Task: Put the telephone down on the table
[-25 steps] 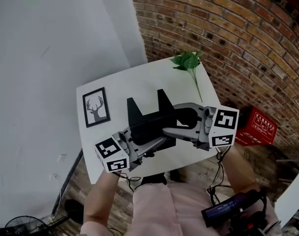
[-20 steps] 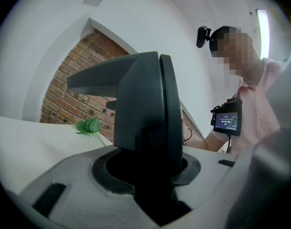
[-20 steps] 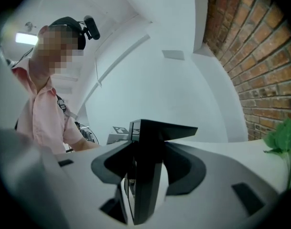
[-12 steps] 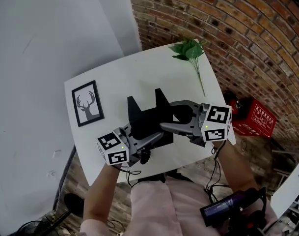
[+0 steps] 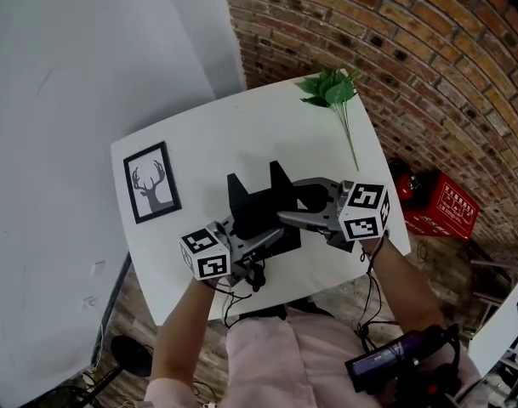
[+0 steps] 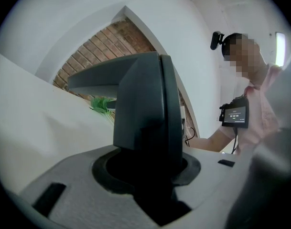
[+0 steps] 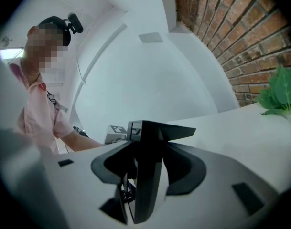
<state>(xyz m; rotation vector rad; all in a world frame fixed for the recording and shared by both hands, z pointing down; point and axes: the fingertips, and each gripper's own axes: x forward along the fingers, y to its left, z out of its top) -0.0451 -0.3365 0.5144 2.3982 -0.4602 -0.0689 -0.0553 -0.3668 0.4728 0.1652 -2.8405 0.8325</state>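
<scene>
The telephone is a black angular body with two upright prongs, and it hangs low over the white table near its front edge. My left gripper is shut on its near left side, and in the left gripper view the black body fills the gap between the jaws. My right gripper is shut on its right side, where a thin black edge stands between the jaws. Whether the telephone's base touches the table I cannot tell.
A framed deer picture lies at the table's left. A green leafy sprig lies at the far right corner. A red crate stands on the floor to the right, below the brick wall.
Both grippers have sunk toward the table with the telephone held between them, and both have rolled a little. The grip on each side looks the same.
</scene>
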